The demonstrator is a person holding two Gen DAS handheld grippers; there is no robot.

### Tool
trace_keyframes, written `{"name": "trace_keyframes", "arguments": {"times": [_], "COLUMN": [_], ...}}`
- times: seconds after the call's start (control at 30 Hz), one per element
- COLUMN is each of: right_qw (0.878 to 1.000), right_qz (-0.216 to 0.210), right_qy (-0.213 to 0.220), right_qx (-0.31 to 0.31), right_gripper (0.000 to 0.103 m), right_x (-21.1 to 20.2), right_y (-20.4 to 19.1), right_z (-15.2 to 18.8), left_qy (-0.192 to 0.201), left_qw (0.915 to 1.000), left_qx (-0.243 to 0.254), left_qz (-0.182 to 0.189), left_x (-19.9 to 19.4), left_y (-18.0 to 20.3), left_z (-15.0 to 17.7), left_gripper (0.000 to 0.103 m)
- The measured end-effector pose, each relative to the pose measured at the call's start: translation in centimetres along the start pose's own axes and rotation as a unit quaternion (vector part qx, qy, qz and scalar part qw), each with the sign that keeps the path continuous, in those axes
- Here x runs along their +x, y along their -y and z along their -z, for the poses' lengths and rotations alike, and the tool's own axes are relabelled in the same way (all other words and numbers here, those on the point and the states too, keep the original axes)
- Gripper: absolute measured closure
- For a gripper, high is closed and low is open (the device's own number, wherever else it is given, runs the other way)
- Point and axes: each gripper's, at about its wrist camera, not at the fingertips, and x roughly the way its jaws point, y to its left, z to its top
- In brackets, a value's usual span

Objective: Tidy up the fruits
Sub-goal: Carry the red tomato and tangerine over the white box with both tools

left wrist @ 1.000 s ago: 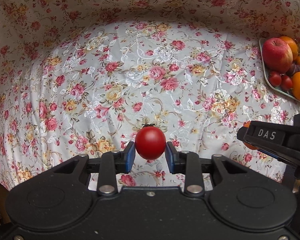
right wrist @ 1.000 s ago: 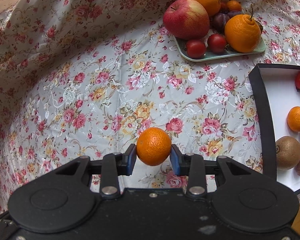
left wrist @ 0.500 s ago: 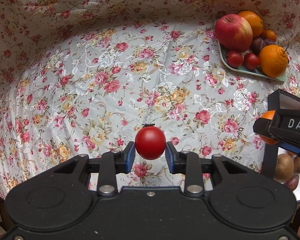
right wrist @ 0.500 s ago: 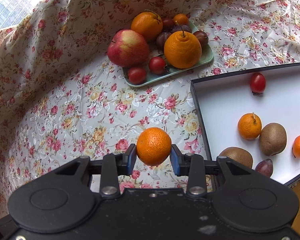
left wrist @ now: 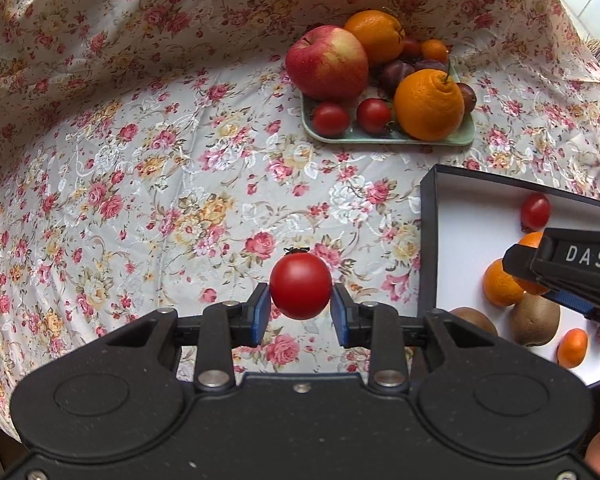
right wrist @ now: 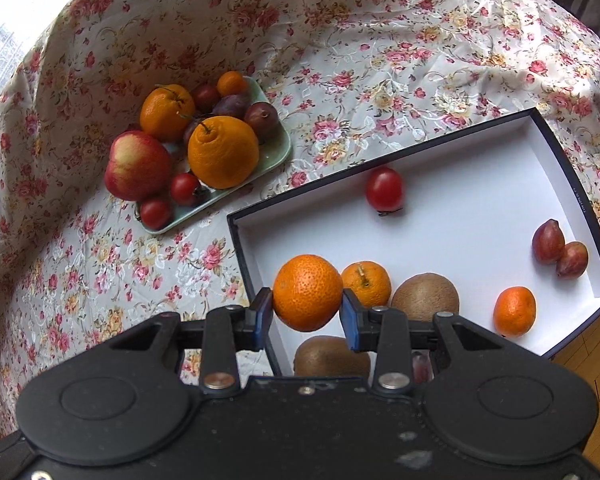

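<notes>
Tomato [left wrist: 300, 292] sits clamped in left tool [left wrist: 300, 307]; right tool [right wrist: 307, 306] grips mandarin [right wrist: 307, 292] above box [right wrist: 476, 216].

Probably a home: floral tablecloth [right wrist: 380, 52], fruit tray [right wrist: 278, 148], wooden floor [right wrist: 592, 360].

Both loaded grippers now nearer the box [right wrist: 580, 196], right gripper [right wrist: 307, 312] above its interior.
</notes>
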Motion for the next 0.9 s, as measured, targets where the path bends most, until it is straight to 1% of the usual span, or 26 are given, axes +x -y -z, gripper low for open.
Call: {"name": "trace_keyframes", "arguments": {"times": [0.13, 0.3, 0.47, 0.57, 0.67, 0.77, 0.9], "right_qw": [0.999, 0.997, 0.995, 0.995, 0.993, 0.992, 0.992], "right_qz": [0.018, 0.034, 0.039, 0.039, 0.04, 0.043, 0.046], "right_qy": [0.01, 0.016, 0.017, 0.017, 0.015, 0.013, 0.014], "right_qx": [0.026, 0.06, 0.085, 0.096, 0.108, 0.117, 0.113], "right_gripper": [0.065, 0.065, 0.065, 0.066, 0.065, 0.065, 0.065], "right_x": [-0.3, -0.4, -0.6, -0.6, -0.3, -0.2, -0.1], "right_y": [3.6, 8.1, 11.2, 12.3, 13.5, 14.0, 13.8], "right_z": [-1.2, -2.3, -2.8, -3.0, -3.5, -3.9, -4.0], "left_qy": [0.004, 0.007, 0.001, -0.003, -0.009, -0.007, -0.005], "left_qw": [0.9998, 0.9991, 0.9984, 0.9979, 0.9969, 0.9964, 0.9964], "left_qx": [0.017, 0.042, 0.056, 0.064, 0.078, 0.084, 0.085], "left_qz": [0.013, 0.009, 0.004, 0.001, 0.007, 0.004, 0.004], "left_x": [-0.2, 0.1, 1.1, 1.7, 2.3, 2.5, 2.6], "left_y": [2.9, 6.1, 8.7, 10.0, 11.2, 12.0, 12.3], "left_z": [0.0, -0.2, -0.2, -0.2, -0.3, -0.4, -0.5], "left_gripper": [0.062, 0.062, 0.062, 0.062, 0.062, 0.062, 0.062]}}
